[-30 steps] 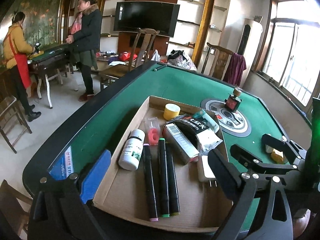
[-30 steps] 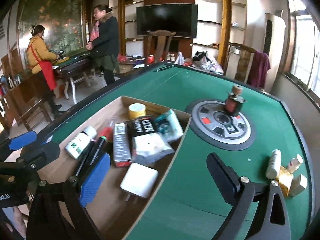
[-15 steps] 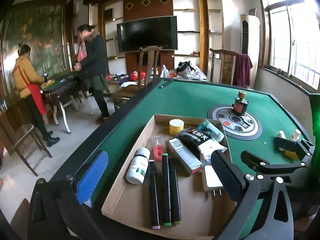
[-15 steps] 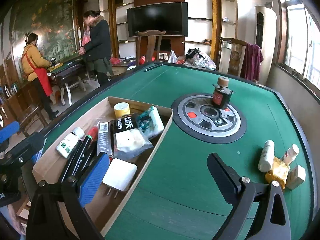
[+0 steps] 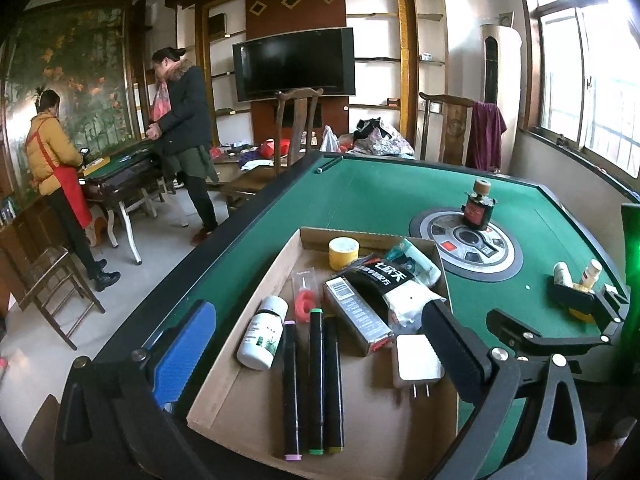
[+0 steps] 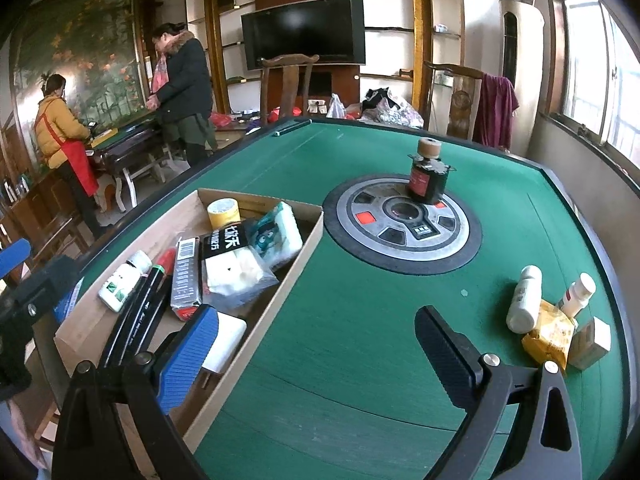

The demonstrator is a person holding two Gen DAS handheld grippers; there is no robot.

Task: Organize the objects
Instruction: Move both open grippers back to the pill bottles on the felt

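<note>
A shallow cardboard tray (image 5: 380,420) lies on the green table (image 5: 360,200). It holds a white bottle (image 5: 262,332), three black markers (image 5: 314,380), a yellow tape roll (image 5: 343,252), a grey box (image 5: 356,320), a black packet (image 5: 384,280) and a white charger (image 5: 416,364). My left gripper (image 5: 320,352) hovers open above the tray's near end, gripping nothing. My right gripper (image 6: 316,354) is open over the tray's right wall (image 6: 272,304) and the felt. Loose at the right lie a white bottle (image 6: 524,300), a small capped bottle (image 6: 578,294), a yellow packet (image 6: 550,332) and a small box (image 6: 592,340).
A dark bottle with a cork (image 6: 428,176) stands on the round grey panel (image 6: 400,224) at the table's centre. The raised table rim (image 6: 580,184) curves round the far and right sides. Two people (image 5: 180,140) stand at another table beyond the left edge, with wooden chairs (image 5: 296,128) behind.
The left view has rolled level and drawn back a little from the tray. The right gripper has slid rightward, so the tray sits further left and the loose items nearer.
</note>
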